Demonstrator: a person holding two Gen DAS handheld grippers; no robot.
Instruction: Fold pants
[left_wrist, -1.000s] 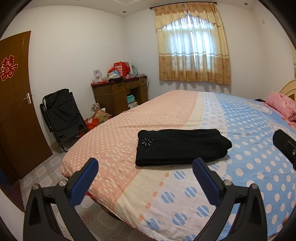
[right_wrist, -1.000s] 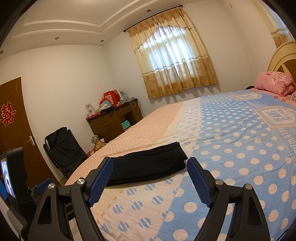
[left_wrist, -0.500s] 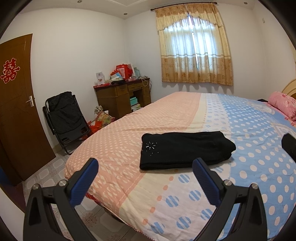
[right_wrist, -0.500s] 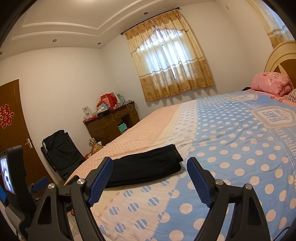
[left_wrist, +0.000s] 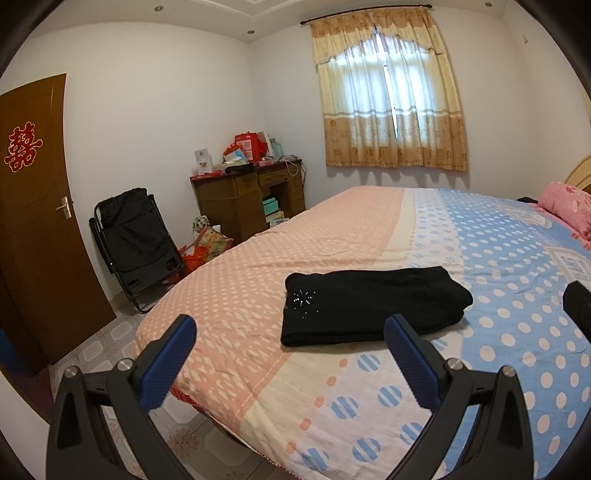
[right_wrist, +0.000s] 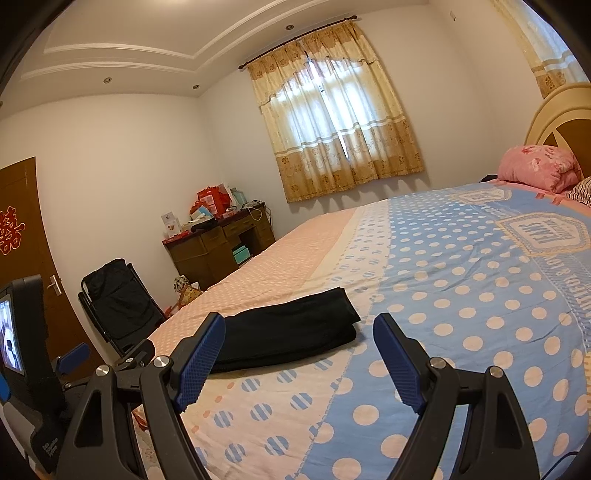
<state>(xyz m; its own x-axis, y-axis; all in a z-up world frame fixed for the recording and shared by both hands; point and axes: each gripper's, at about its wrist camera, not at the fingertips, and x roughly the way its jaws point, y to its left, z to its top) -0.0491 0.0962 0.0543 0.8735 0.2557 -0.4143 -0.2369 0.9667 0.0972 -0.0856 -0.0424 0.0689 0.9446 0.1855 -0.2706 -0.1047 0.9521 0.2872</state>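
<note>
Lying folded into a flat black bundle, the pants are seen on the bed near its foot edge. The left gripper and the right gripper are held apart from them, jaws spread wide, with nothing gripped by either.

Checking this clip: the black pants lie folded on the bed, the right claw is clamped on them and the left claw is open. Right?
Not quite. The right claw is open and short of the black pants, as the right wrist view shows. The pants do lie folded on the bed, and the left claw is open.
</note>
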